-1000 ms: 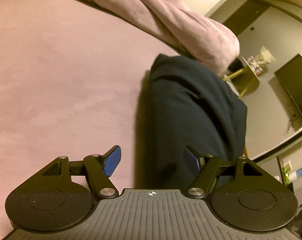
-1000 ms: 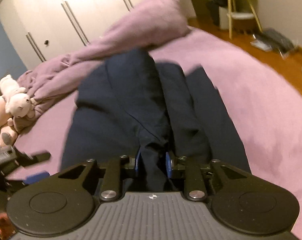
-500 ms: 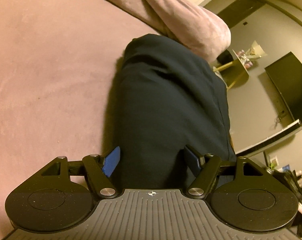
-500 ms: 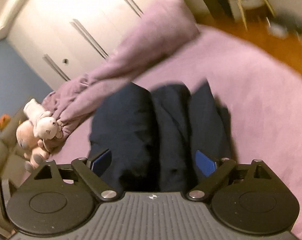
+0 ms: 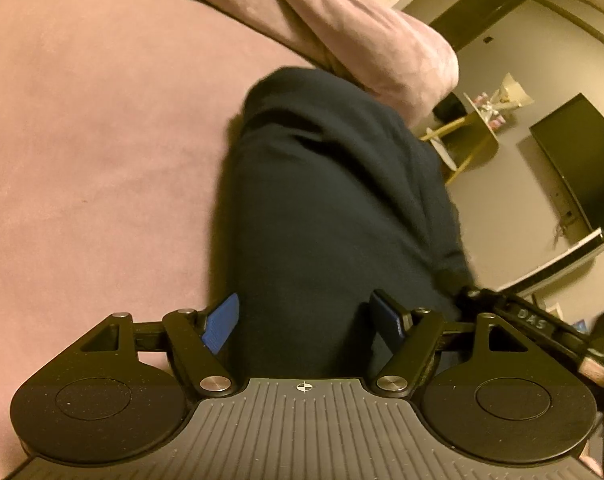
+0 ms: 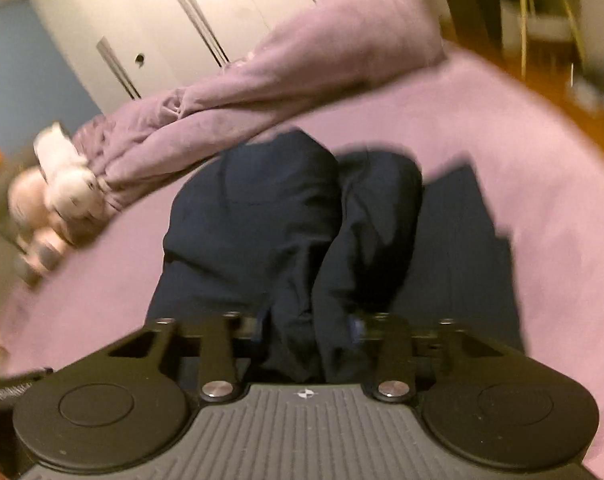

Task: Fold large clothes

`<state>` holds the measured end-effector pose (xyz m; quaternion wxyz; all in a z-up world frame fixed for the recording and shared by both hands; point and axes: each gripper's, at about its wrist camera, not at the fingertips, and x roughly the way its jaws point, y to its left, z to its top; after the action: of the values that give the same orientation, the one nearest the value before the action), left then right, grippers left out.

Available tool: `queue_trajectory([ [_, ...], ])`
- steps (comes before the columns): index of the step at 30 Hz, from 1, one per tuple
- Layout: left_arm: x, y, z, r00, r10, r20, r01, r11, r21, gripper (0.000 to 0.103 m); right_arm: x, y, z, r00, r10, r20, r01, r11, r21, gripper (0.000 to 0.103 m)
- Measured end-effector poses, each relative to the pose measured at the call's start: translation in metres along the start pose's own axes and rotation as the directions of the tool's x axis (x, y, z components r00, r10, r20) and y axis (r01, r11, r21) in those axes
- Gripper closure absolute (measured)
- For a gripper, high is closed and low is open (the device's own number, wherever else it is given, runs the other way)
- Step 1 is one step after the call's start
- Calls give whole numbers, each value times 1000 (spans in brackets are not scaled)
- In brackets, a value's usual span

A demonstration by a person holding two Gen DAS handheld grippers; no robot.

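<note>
While the right gripper pinches a bunched ridge of the garment on the bed, the left gripper straddles it, jaws wide. Risk: one-sided pull drags the fold askew.

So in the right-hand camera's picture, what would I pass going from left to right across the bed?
Plush toys → rumpled blanket → navy garment, a bunch of it pinched in the right gripper → bare pink bedsheet → wooden floor.
</note>
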<state>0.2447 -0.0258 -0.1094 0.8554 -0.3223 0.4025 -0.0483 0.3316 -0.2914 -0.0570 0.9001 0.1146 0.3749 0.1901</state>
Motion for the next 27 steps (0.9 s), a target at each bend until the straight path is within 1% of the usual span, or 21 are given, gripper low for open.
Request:
queue_trajectory([
  [2, -13, 2, 0, 999, 24, 36, -24, 1000, 15, 26, -26, 22, 2, 995, -54, 79, 63, 992, -106, 83],
  [3, -17, 1, 1, 998, 33, 46, -34, 999, 26, 26, -39, 28, 2, 991, -56, 118, 71, 990, -125, 85],
  [4, -20, 1, 3, 998, 36, 52, -38, 999, 34, 26, -53, 31, 0, 987, -52, 154, 72, 990, -122, 86],
  [6, -19, -2, 3, 999, 21, 43, -23, 999, 42, 26, -69, 26, -7, 983, -60, 176, 77, 993, -94, 86],
  [7, -14, -6, 2, 1000, 17, 25, -18, 999, 47, 26, -72, 20, -14, 981, -82, 176, 97, 992, -81, 86],
  [9, 0, -14, -3, 1000, 2, -23, -1, 998, 58, 26, -66, -2, -29, 979, -152, 138, 155, 988, -11, 88],
  [10, 9, -18, -7, 999, -11, -52, 14, 998, 60, 25, -59, -16, -39, 971, -206, 117, 205, 978, 26, 90],
  [11, 16, -19, -10, 997, -25, -66, 27, 999, 41, 21, -53, -31, -49, 958, -267, 100, 264, 964, 43, 93],
  [12, 20, -18, -13, 998, -18, -61, 19, 1000, 17, 19, -46, -45, -57, 947, -316, 60, 312, 948, 65, 91],
  [13, 22, -19, -13, 998, -12, -59, 12, 1000, 10, 18, -45, -63, -64, 958, -285, 27, 279, 951, 131, 91],
  [14, 22, -20, -14, 999, -7, -49, 8, 1000, 24, 18, -52, -71, -67, 968, -250, 36, 240, 954, 179, 91],
  [15, 22, -20, -13, 999, -6, -41, 8, 999, 37, 18, -63, -70, -65, 972, -225, 71, 210, 962, 177, 91],
  [16, 21, -18, -12, 999, -7, -41, 8, 999, 34, 18, -73, -65, -62, 971, -217, 99, 200, 967, 156, 91],
  [18, 20, -13, -9, 999, -13, -47, 13, 1000, -4, 19, -89, -54, -53, 968, -202, 147, 182, 973, 141, 91],
  [20, 18, -14, -8, 999, -2, -41, 2, 1000, 1, 18, -98, -44, -42, 965, -180, 191, 152, 977, 152, 91],
  [23, 15, -21, -10, 999, 29, -29, -27, 999, 42, 19, -95, -21, -24, 968, -88, 234, 53, 987, 153, 91],
  [25, 13, -27, -10, 999, 46, -23, -45, 997, 63, 19, -83, -2, -14, 973, -34, 228, 4, 992, 130, 91],
  [26, 11, -27, -9, 998, 58, -19, -56, 996, 70, 20, -72, 7, -8, 975, -11, 224, -14, 993, 114, 91],
  [27, 7, -28, -9, 998, 68, -10, -67, 995, 78, 20, -64, 16, -2, 975, -5, 223, -15, 996, 87, 91],
])
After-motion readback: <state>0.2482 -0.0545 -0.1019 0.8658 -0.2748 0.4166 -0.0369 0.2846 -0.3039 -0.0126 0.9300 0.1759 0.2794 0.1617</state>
